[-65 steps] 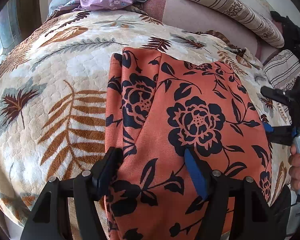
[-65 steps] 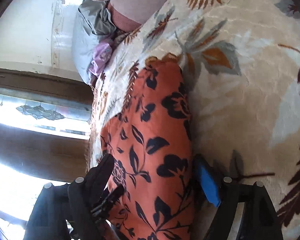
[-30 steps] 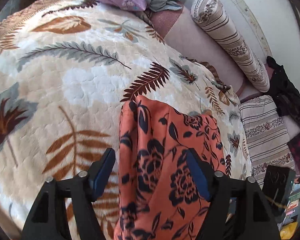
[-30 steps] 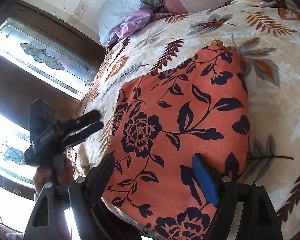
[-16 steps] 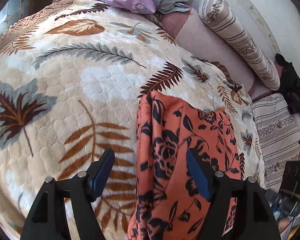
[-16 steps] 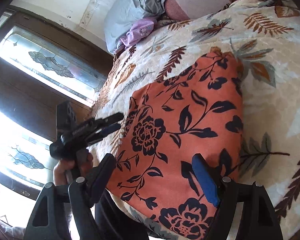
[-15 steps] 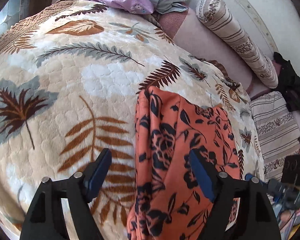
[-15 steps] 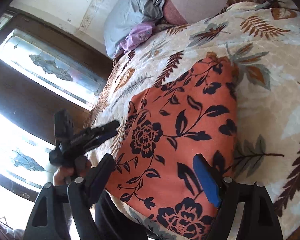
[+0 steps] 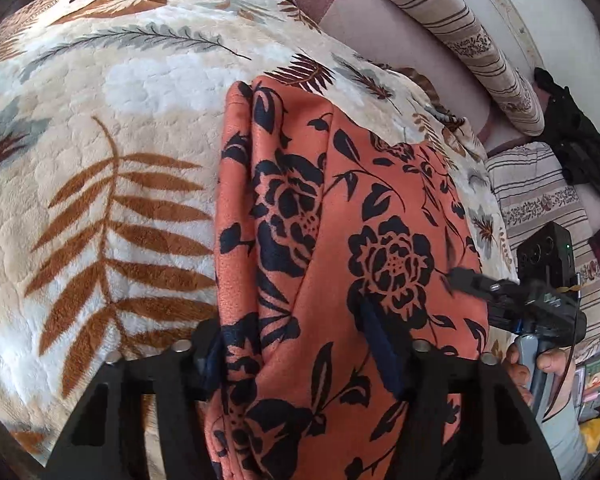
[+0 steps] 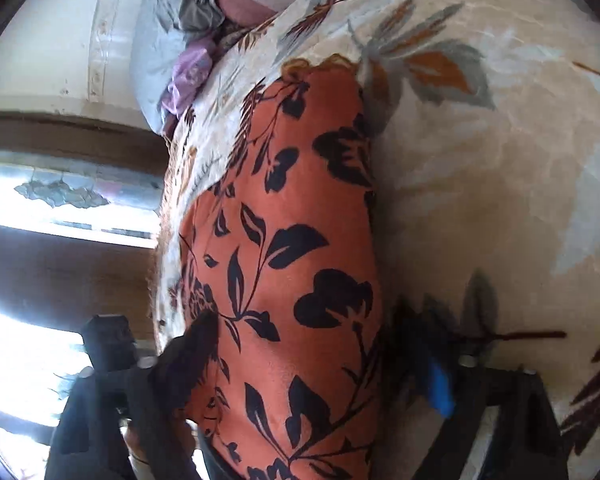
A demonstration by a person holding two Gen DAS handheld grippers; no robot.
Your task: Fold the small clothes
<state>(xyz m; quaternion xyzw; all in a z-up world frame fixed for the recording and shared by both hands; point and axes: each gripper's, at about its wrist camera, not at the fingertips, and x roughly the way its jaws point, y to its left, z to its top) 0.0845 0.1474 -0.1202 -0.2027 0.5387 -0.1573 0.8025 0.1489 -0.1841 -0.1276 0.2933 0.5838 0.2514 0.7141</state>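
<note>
An orange garment with a black flower print (image 9: 340,240) lies folded on a cream bed blanket with leaf patterns (image 9: 100,160). My left gripper (image 9: 296,344) is open and low over the garment's near left edge, fingers either side of a fold. The right gripper shows at the garment's right edge in the left wrist view (image 9: 500,292). In the right wrist view the garment (image 10: 300,260) runs away from me, and my right gripper (image 10: 312,352) is open, astride its near right edge. The left gripper body (image 10: 112,344) shows at lower left.
A striped bolster (image 9: 460,40) and a pink sheet lie at the head of the bed. A grey and purple pile of clothes (image 10: 188,40) sits at the far corner. A window with patterned glass (image 10: 60,200) is beside the bed. Dark clothes (image 9: 572,140) lie at right.
Both grippers have come down closer to the garment's near edge. The right gripper swung from a wide view of the garment to a low one along its right edge. Both stayed open.
</note>
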